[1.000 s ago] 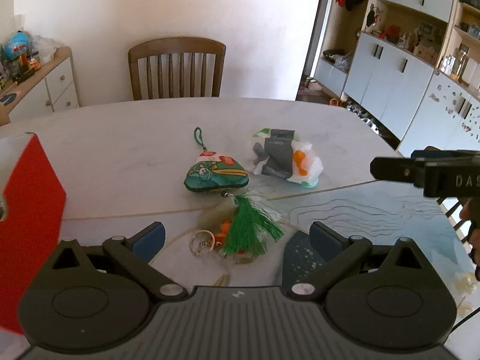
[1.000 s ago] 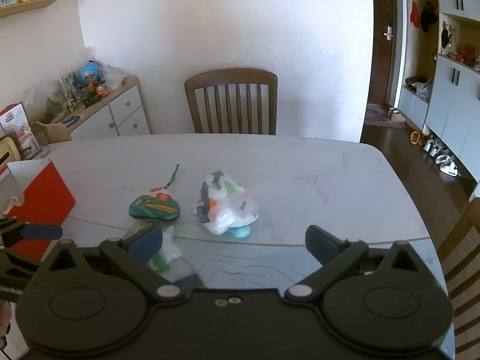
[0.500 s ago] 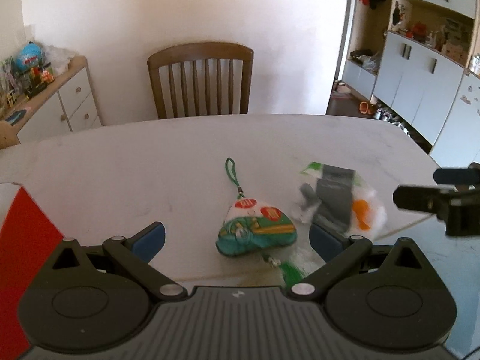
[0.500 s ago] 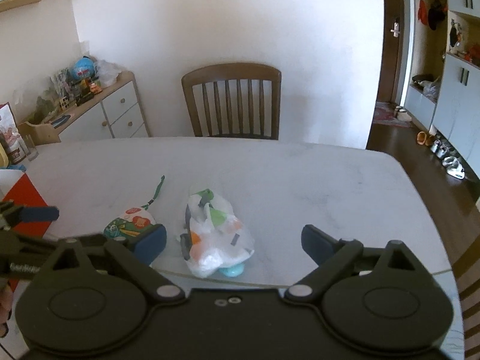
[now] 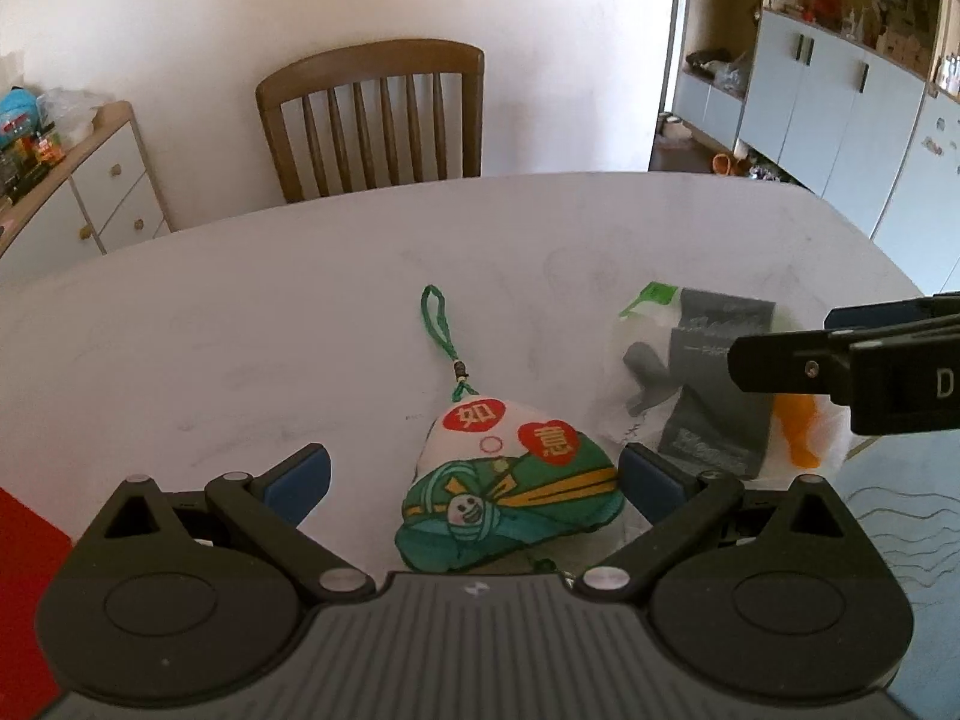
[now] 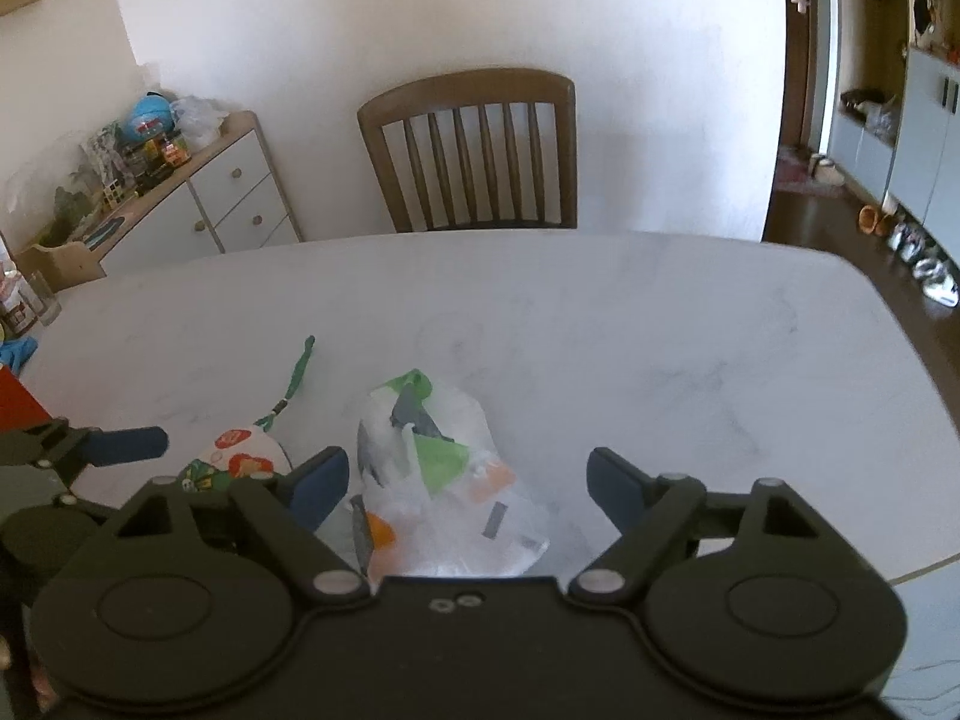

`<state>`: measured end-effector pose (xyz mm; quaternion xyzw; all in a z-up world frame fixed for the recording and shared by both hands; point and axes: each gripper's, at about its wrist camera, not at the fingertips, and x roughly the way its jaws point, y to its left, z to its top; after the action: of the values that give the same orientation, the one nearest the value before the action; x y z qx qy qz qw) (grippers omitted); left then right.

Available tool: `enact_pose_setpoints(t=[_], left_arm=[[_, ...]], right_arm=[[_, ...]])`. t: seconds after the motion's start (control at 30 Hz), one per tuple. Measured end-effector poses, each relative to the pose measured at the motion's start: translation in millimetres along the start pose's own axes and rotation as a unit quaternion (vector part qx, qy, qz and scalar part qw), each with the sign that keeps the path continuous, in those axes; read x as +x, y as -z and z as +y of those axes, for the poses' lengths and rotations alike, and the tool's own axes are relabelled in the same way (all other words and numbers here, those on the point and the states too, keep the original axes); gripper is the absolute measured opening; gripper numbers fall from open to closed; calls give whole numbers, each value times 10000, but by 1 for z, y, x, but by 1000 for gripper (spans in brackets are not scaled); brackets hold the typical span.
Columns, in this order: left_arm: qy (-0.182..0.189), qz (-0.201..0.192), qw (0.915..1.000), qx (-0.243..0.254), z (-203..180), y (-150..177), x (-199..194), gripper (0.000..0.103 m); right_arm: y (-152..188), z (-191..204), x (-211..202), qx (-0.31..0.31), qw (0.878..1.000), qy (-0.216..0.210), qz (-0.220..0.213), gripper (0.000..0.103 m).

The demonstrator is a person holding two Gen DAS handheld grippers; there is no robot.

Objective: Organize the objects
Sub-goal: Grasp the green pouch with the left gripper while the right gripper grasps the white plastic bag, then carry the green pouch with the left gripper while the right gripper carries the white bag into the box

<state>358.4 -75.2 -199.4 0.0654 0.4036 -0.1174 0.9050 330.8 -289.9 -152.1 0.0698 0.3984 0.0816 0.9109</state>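
Note:
A green and white fabric sachet [image 5: 510, 480] with red characters and a green cord loop lies on the white table [image 5: 240, 324]. My left gripper [image 5: 474, 480] is open, its fingers on either side of the sachet, not touching it. A clear plastic bag [image 6: 444, 492] with grey, green and orange items lies to the sachet's right. My right gripper [image 6: 468, 480] is open with the bag between its fingers. The sachet also shows in the right wrist view [image 6: 240, 456]. The right gripper's finger [image 5: 840, 360] shows in the left wrist view over the bag [image 5: 708, 384].
A red box [image 5: 30, 588] stands at the table's left edge. A blue patterned mat [image 5: 900, 516] covers the near right of the table. A wooden chair [image 5: 372, 120] stands behind the table. A sideboard [image 6: 180, 204] with clutter is at the left wall.
Both grippers have moved forward and down over the table. The sachet now lies between the left fingers and the bag between the right fingers. The green tassel has gone out of view.

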Motion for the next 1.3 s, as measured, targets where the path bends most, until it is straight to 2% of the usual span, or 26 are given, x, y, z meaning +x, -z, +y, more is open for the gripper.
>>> enact_pose_setpoints(t=[0.2, 0.3, 0.37, 0.43, 0.6, 0.73, 0.8, 1.03, 1.3], left_arm=[[68, -15, 10000, 27, -3, -1, 7, 101], [162, -11, 9999, 48, -5, -1, 8, 90], [249, 29, 9997, 60, -6, 0, 9, 73], [256, 26, 9996, 73, -7, 2, 9, 72], [278, -6, 9996, 37, -6, 3, 6, 70], [285, -50, 9996, -11, -3, 1, -1, 69], [297, -72, 9995, -48, 0, -4, -4, 69], [368, -198, 9989, -194, 11, -14, -30, 69], [546, -415, 9971, -338, 24, -23, -80, 69]], right_arm=[[3, 3, 13, 113, 9998, -71, 147, 79], [5, 4, 19, 136, 9996, -37, 241, 72], [4, 2, 20, 219, 9994, -51, 252, 66], [4, -1, 19, 326, 9991, -81, 254, 58], [6, -5, 17, 498, 9984, -108, 237, 46], [5, -5, 12, 557, 9982, -121, 166, 28], [4, -3, 8, 554, 9983, -108, 139, 24], [1, 4, -16, 498, 9987, -99, -65, 20], [-5, 21, -61, 395, 9984, -98, -380, 20]])
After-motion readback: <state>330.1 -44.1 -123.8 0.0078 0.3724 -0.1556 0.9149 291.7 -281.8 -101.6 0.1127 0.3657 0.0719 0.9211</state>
